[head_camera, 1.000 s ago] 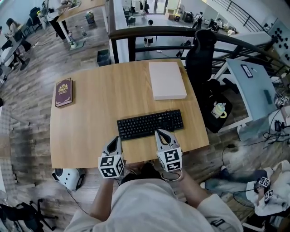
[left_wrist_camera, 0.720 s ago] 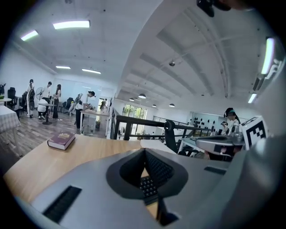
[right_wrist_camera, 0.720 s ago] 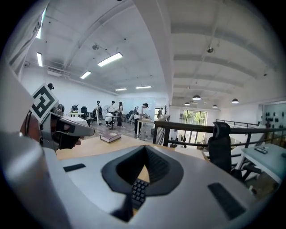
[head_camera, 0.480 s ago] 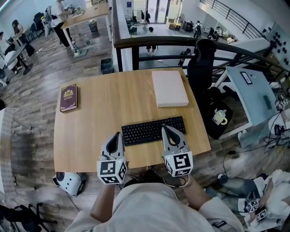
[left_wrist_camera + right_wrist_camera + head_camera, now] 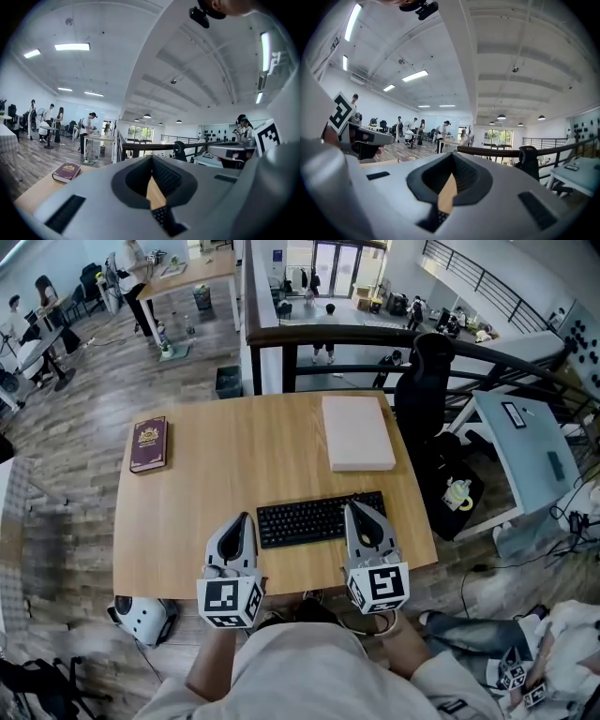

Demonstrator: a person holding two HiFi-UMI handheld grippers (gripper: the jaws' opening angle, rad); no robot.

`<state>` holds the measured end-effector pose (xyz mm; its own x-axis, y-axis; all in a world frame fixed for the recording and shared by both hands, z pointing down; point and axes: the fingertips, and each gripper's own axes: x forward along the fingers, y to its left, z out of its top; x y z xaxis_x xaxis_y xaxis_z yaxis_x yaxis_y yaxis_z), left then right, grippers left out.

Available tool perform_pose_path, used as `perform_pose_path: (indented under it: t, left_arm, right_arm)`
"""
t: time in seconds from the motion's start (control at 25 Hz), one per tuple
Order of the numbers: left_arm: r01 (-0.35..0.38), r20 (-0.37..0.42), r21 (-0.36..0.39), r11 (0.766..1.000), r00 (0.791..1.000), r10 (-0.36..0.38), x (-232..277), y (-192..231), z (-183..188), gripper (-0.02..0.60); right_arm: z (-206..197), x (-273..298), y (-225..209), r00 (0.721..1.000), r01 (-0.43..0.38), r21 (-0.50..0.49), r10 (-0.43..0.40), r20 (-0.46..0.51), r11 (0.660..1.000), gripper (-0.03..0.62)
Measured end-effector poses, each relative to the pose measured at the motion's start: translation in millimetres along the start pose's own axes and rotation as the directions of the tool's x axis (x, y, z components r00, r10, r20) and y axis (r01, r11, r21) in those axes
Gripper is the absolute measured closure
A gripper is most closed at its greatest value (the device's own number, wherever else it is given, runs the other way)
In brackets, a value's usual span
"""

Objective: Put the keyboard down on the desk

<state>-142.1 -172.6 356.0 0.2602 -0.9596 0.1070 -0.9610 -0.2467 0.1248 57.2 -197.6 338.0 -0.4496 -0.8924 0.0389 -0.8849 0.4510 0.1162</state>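
Black and flat, the keyboard [image 5: 321, 518] lay on the pale wooden desk [image 5: 244, 456] near its 6 o'clock edge, its length running from 9 to 3 o'clock. The left claw [image 5: 246, 517] was at its 9 o'clock end and the right claw [image 5: 353, 508] at its 3 o'clock end. Both claws were clenched on nothing: each gripper view showed the jaw tips met, with only a sliver of wood and keys below them. The setting-down looked done, so the step in hand was probably clearing away. That would go best by drawing both claws off evenly, without catching the keyboard's ends or skewing it. In the head view the claws hid the keyboard's end corners, and whether the tips touched it could not be told.
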Motion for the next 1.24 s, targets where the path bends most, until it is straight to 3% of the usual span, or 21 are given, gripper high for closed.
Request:
perform_pose_path:
  t: [0.56, 1.24]
  left_arm:
    - [-0.015, 0.051, 0.018, 1.000, 0.999, 0.014, -1.7, 3.8, 23.3, 0.571]
    - [-0.005, 0.040, 0.029, 1.000, 0.999, 0.004, 4.6, -1.7, 19.8, 0.571]
  right_arm:
    - [22.5, -1.9, -16.9, 0.998, 0.035, -0.022, -0.033, 0.053, 0.999, 0.591]
    - [21.4, -0.2, -25.7, 0.998, 0.046, -0.024, -0.045, 0.048, 0.999, 0.591]
